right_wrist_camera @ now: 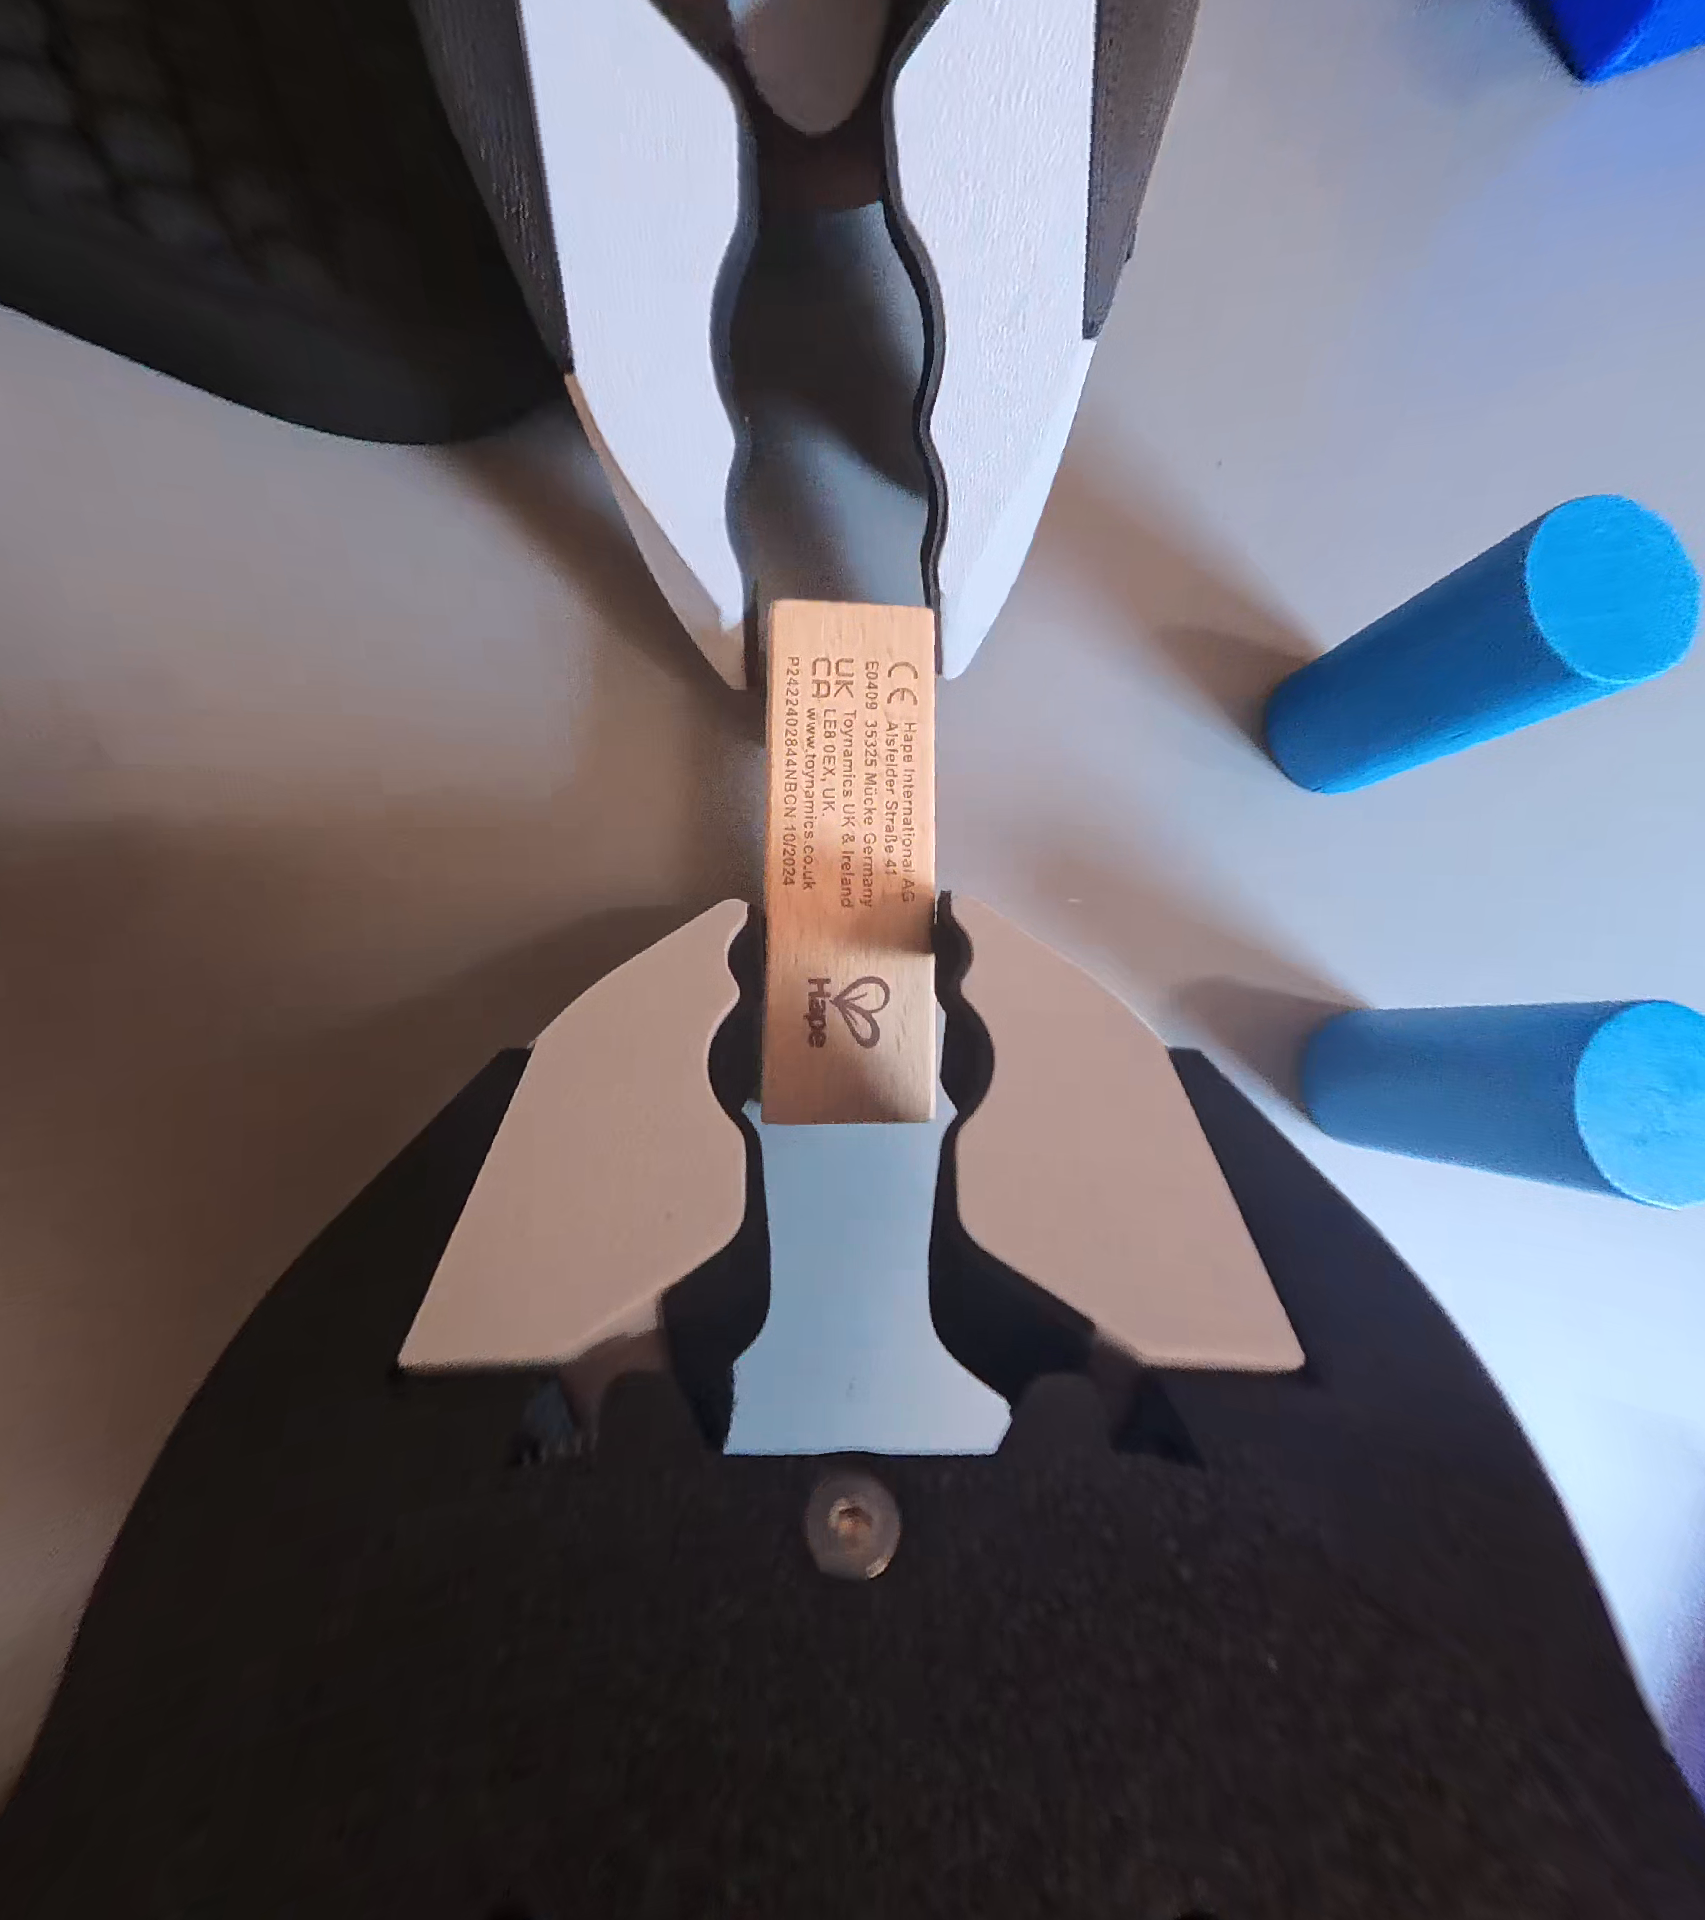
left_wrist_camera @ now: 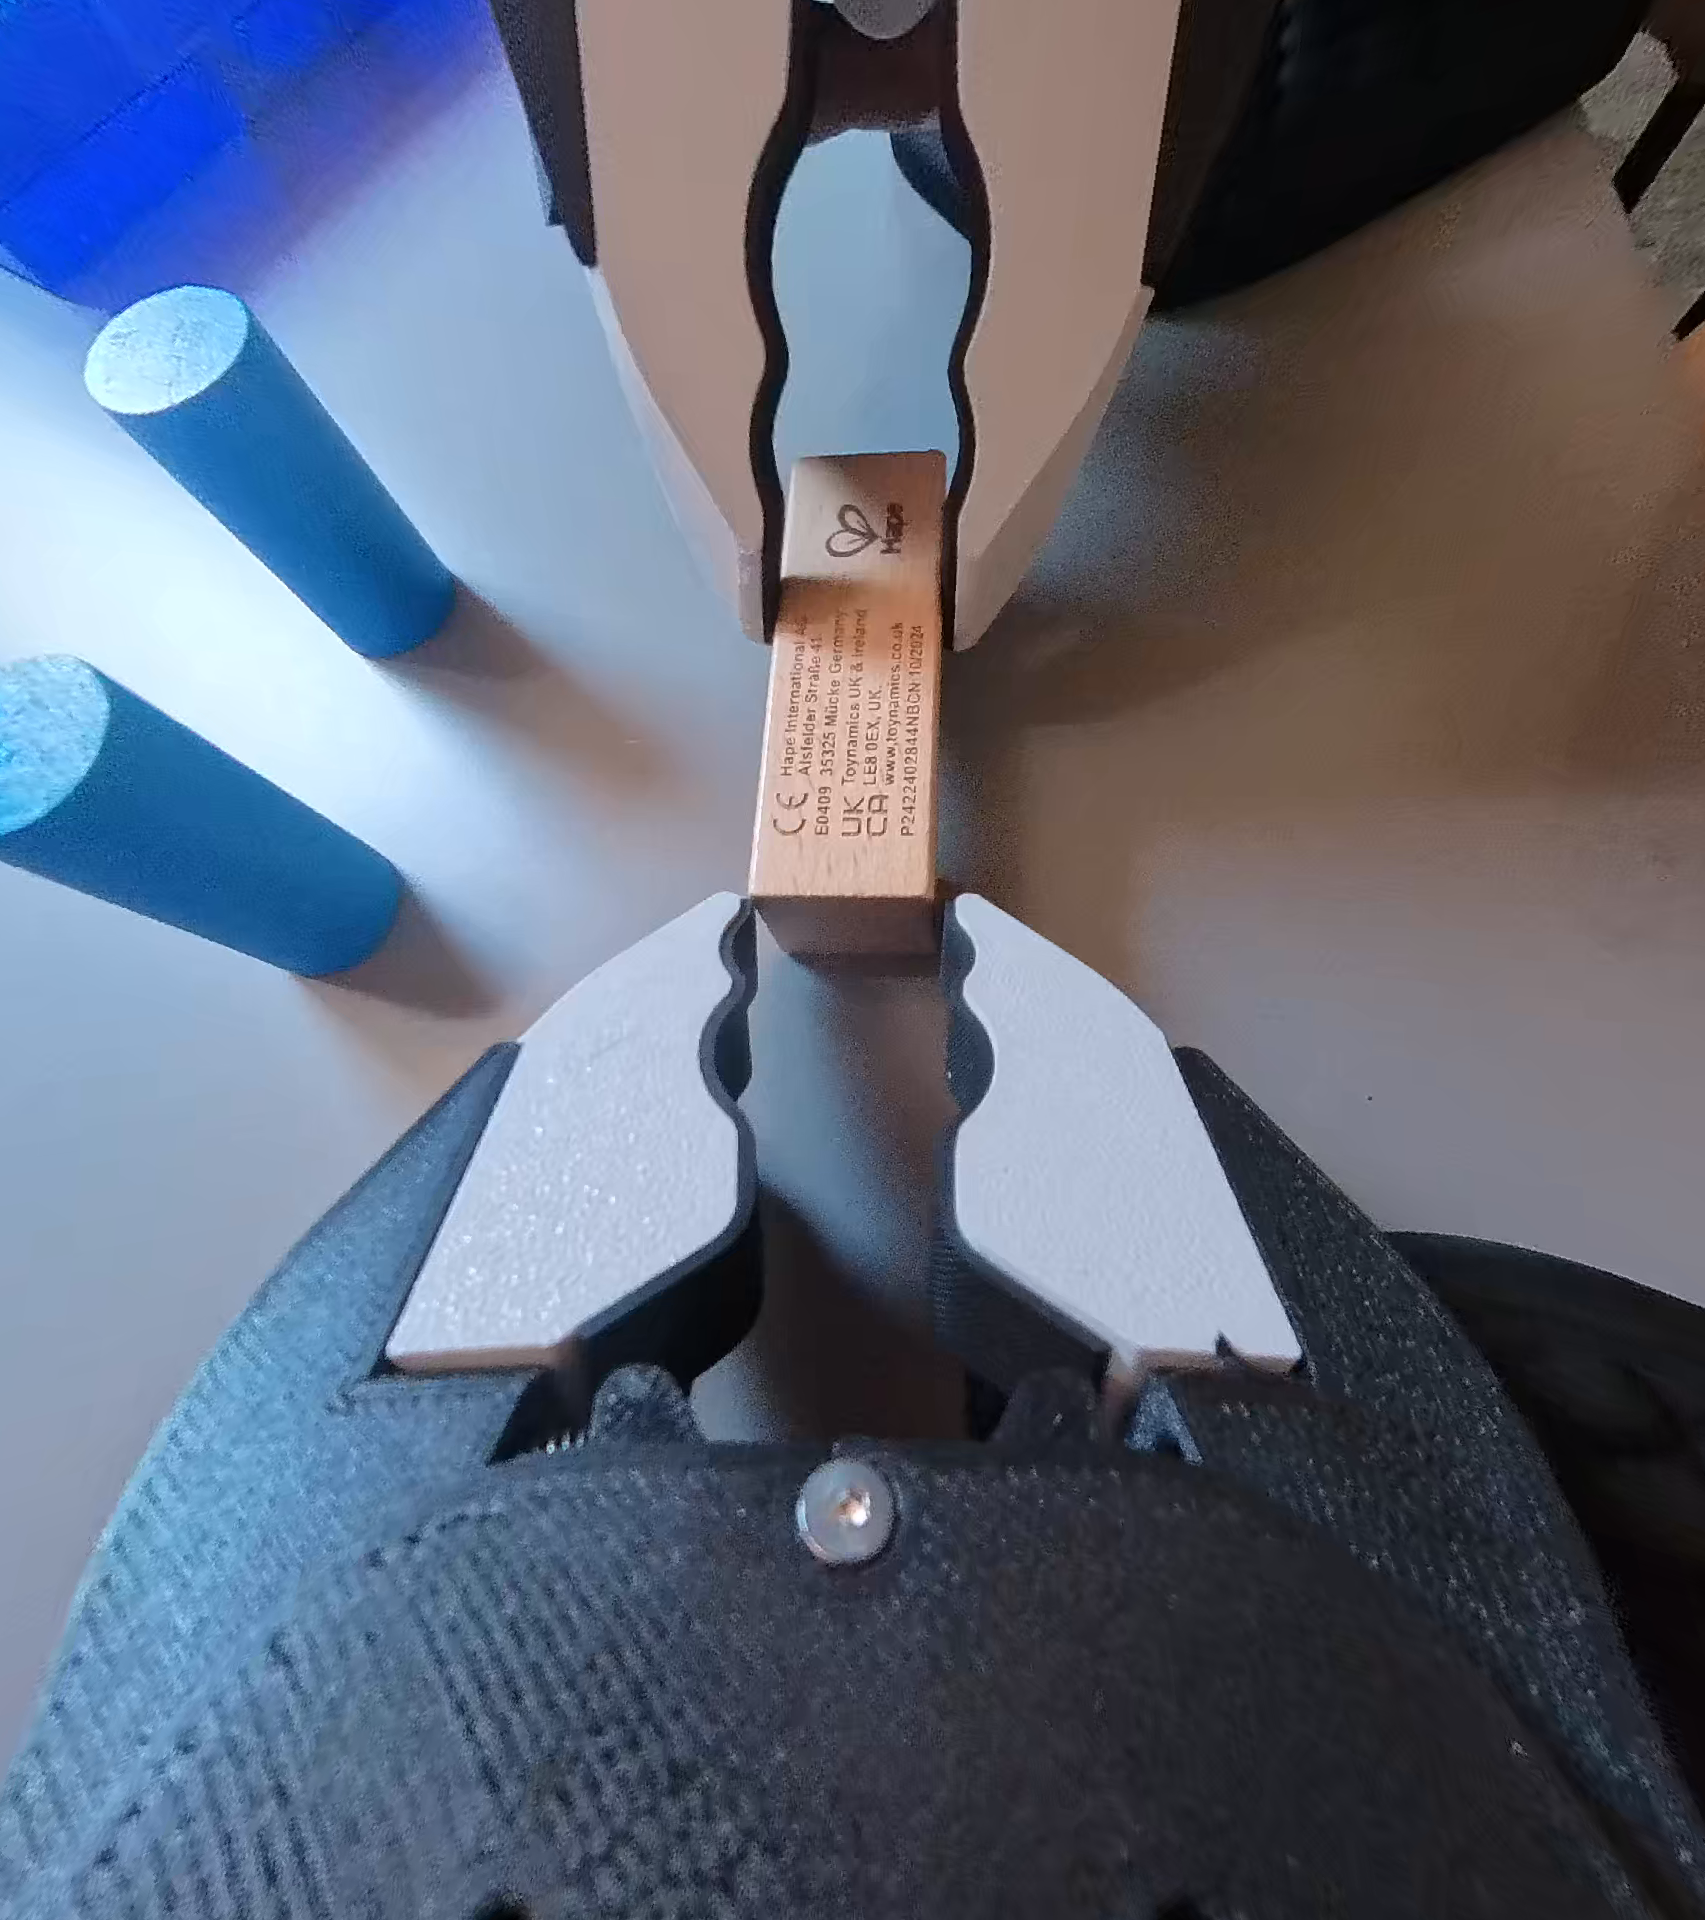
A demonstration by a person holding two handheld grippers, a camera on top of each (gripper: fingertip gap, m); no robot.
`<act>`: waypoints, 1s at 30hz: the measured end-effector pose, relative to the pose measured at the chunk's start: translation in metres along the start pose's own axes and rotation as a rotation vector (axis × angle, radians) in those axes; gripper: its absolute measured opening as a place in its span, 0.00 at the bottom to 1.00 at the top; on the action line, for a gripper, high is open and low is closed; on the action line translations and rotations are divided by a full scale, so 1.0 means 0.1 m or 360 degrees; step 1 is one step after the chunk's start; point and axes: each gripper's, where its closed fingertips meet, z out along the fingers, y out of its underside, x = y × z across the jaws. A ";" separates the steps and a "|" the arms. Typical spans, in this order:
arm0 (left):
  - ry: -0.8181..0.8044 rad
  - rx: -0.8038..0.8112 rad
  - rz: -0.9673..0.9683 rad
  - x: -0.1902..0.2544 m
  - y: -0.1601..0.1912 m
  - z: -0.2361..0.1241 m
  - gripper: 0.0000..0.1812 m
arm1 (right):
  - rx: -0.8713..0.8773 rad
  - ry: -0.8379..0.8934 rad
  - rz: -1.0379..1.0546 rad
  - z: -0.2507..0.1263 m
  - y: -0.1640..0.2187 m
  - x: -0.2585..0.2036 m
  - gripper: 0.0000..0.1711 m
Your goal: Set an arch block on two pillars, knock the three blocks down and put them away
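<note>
- Gripping one end each, both grippers held the wooden arch block (left_wrist_camera: 853,717) from opposite sides, above the table (left_wrist_camera: 1347,831).
- Left gripper (left_wrist_camera: 846,914): only its fingertips (left_wrist_camera: 713,914) pinched the near end of the block, clamped against its two long sides.
- Right gripper (right_wrist_camera: 846,925): jaws clenched on the other end, which sat deeper between the fingers (right_wrist_camera: 619,1143), reaching past the first notch of the wavy pads.
- Each wrist view showed the opposite gripper at the top of the frame, pointing back toward the camera, its tips on the far end of the block.
- Block lay level between them, broad printed face up; the face carried small lettering and a logo. The arch cut-out itself could not be seen from above.
- Block appeared lifted clear of the table, a shadow falling below it.
- Two blue cylinder pillars (left_wrist_camera: 271,473) (left_wrist_camera: 152,816) stood upright on the table, apart from each other and off to one side of the block: left side in the left wrist view, right side in the right wrist view.
- A blue box (left_wrist_camera: 48,125) sat beyond the pillars, at the frame corner.
- Dark woven object (right_wrist_camera: 152,208) lay behind the left gripper.
</note>
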 end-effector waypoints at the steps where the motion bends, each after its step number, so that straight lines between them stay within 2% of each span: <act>1: -0.0009 -0.0005 0.0010 0.00 0.01 0.00 0.20 | 0.0010 -0.0002 0.0007 0.00 0.00 0.01 0.18; 10: -0.0007 -0.0008 -0.0005 -0.01 0.01 0.00 0.19 | 0.0029 0.0031 -0.0023 0.10 -0.11 -0.01 0.21; 14: -0.0009 -0.0016 0.0016 0.00 0.01 0.00 0.24 | 0.0020 0.0028 -0.0026 0.10 -0.11 0.00 0.19; 18: 0.0017 0.0154 -0.0061 -0.01 -0.12 -0.11 0.28 | 0.0100 0.0031 -0.0032 -0.03 -0.16 0.09 0.19; 21: -0.0101 0.0273 -0.0130 -0.16 -0.16 -0.23 0.27 | 0.0152 0.0052 -0.0018 -0.24 -0.23 0.30 0.19; 25: -0.0222 0.0308 -0.0187 -0.32 -0.09 -0.32 0.26 | 0.0098 0.0142 -0.0060 -0.48 -0.33 0.69 0.19; 30: -0.0310 0.0322 -0.0188 -0.40 -0.10 -0.36 0.26 | 0.0044 0.0163 -0.0072 -0.58 -0.47 1.07 0.19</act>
